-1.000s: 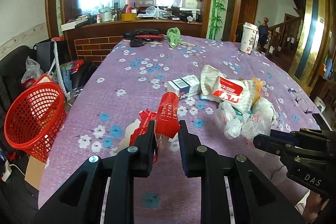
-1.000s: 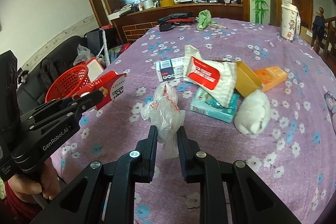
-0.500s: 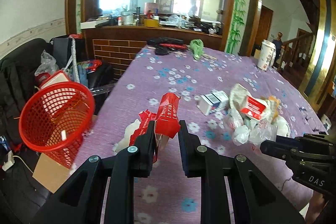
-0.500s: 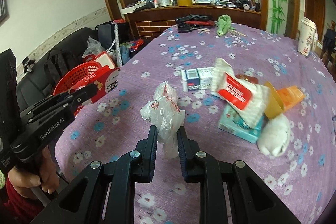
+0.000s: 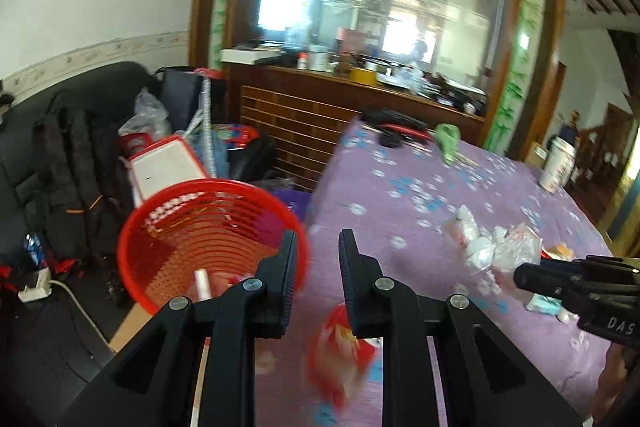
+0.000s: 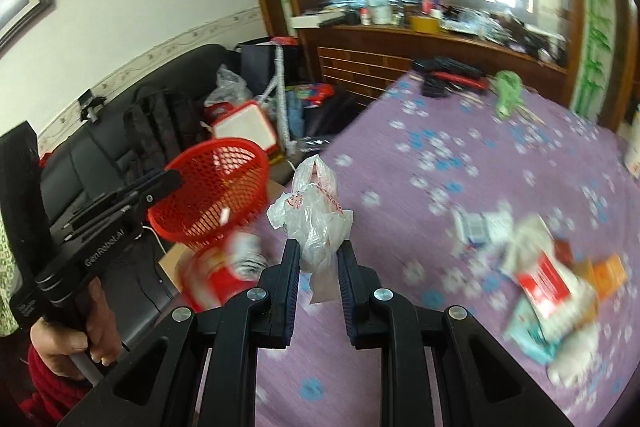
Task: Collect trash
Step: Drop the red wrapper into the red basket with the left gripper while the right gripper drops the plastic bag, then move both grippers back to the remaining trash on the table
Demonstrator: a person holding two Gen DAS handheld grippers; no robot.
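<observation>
Progress check: barely started, I'd say. The red basket (image 5: 134,227) on the floor beside the table (image 6: 460,115) has only a couple of small bits in the bottom, and most of the trash pile (image 6: 548,283) is on the purple cloth: packets, a small box, wadded tissue. The right tongs (image 6: 318,247) are clamped on a crumpled plastic bag (image 6: 316,211), held up over the table corner near the basket but not over it yet. The left tongs (image 5: 318,239) are pinched narrow with nothing between the tips. The red wrapper (image 5: 340,347) is a blur just below them at the table edge, so it looks loose, and I can't tell if it's headed into the basket or onto the floor. Left to do: the bag goes in, check on that wrapper, then back for the whole pile.
</observation>
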